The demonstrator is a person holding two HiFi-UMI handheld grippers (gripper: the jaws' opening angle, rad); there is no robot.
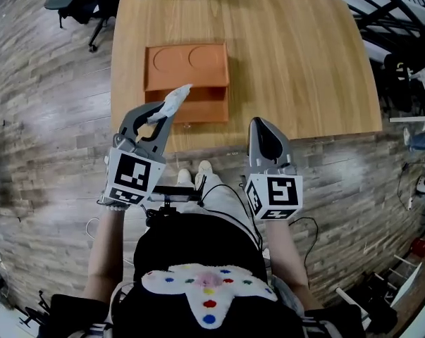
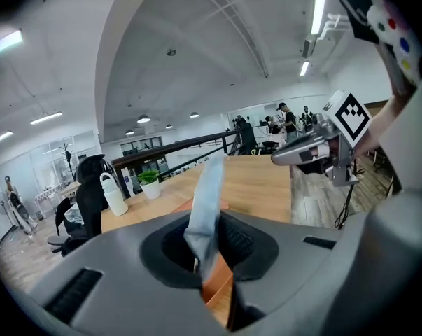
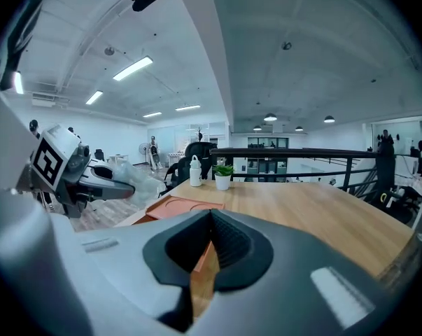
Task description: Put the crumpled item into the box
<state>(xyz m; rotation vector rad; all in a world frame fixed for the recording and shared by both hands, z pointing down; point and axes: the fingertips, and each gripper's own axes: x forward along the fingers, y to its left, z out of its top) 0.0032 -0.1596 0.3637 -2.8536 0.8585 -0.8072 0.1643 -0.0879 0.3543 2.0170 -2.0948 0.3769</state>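
- The crumpled item (image 1: 173, 103) is clamped between the jaws of the left gripper (image 1: 158, 113), with its white end sticking out past the tips.
- It is held over the near side of the orange box (image 1: 187, 76), which is set on the wooden table (image 1: 304, 62).
- The right gripper (image 1: 265, 127) is held closed with nothing in it, at the table's near edge, apart from the box.

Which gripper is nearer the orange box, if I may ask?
Left. The left gripper, holding the crumpled item, is at the near left corner of the box; the right gripper is off its right side.
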